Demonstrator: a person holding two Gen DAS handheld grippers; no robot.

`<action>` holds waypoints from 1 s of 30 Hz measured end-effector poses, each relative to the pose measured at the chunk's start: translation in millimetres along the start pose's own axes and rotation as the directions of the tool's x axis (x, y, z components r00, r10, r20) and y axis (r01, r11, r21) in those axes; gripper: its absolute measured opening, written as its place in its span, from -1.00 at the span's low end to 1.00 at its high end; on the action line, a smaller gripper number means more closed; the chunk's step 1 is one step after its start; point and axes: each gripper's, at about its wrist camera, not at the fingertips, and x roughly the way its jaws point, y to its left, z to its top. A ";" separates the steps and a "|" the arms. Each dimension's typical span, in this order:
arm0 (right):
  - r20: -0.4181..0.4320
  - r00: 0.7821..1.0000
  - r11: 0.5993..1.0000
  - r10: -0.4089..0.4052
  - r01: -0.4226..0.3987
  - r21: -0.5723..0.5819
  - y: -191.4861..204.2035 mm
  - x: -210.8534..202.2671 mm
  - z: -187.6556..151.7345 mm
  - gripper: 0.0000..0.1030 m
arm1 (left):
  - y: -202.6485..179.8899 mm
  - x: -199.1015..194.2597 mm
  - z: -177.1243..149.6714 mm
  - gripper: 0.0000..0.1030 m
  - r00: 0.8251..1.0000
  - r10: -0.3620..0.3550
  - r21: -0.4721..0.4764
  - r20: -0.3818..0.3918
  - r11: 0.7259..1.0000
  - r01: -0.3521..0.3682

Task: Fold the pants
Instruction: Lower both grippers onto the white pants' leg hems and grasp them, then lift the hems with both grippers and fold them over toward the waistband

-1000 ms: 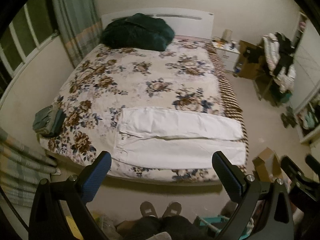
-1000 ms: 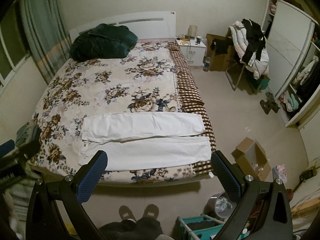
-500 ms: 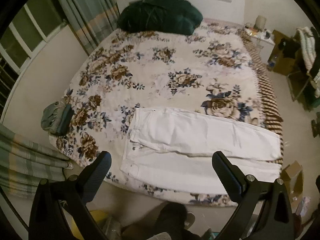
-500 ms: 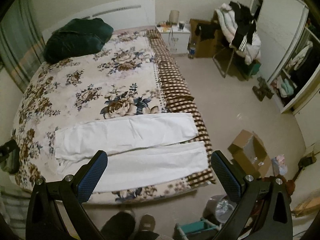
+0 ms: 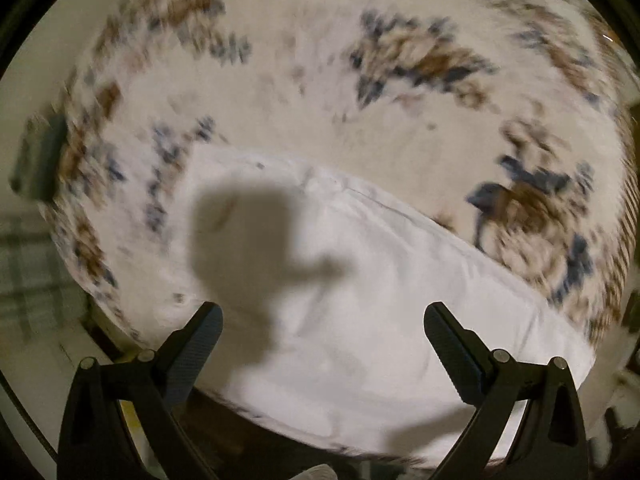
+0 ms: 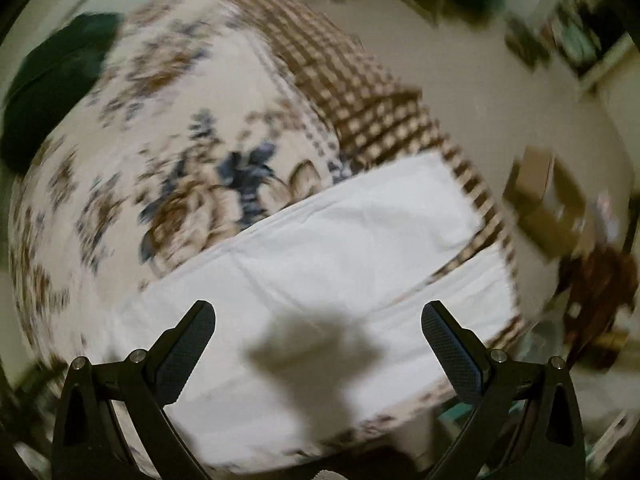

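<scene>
Both the left gripper (image 5: 322,322) and right gripper (image 6: 318,320) hang wide open and empty above the white pants (image 5: 360,300), apparently unfolded on the bed (image 5: 320,80); all folding remains.

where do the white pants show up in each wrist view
Left wrist: the white pants fill the lower centre, waist end at left, under the open left gripper.
Right wrist: the pants cross the lower centre, leg ends at right, under the open right gripper.
Shared landmark: the floral bedspread.
</scene>
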 end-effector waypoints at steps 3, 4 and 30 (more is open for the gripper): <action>-0.088 0.996 0.989 0.025 -0.011 0.150 -12.1 77.1 36.0 1.00 | -12.9 49.5 30.4 1.00 0.995 -0.037 -0.067 -0.090 0.997 0.031; -0.104 0.994 0.983 0.032 -0.012 0.184 -18.0 93.5 41.1 1.00 | -17.3 62.4 38.6 1.00 0.993 -0.043 -0.080 -0.110 0.996 0.035; -0.029 0.984 0.958 0.178 -0.167 0.233 -3.7 161.1 6.8 -0.91 | 60.0 -23.1 -84.9 -0.91 0.946 -0.246 -0.109 0.213 0.956 0.273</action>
